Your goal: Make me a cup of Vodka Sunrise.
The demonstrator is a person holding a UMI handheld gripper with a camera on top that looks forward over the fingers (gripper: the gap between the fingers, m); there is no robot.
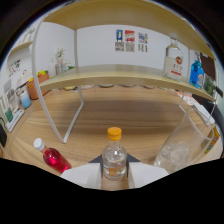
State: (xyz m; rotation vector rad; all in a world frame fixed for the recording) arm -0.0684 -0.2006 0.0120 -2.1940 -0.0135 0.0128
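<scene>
The gripper [115, 172] is clasping the clear bottle with an orange cap [114, 156], both fingers apparently pressing its sides, though their tips are largely hidden. A red bottle with a white cap [52, 156] is lying tilted on the wooden table [100, 117] beside the fingers, while a clear glass holding ice [176, 146] is standing on the other side, beneath the white shelf rack [75, 80]
</scene>
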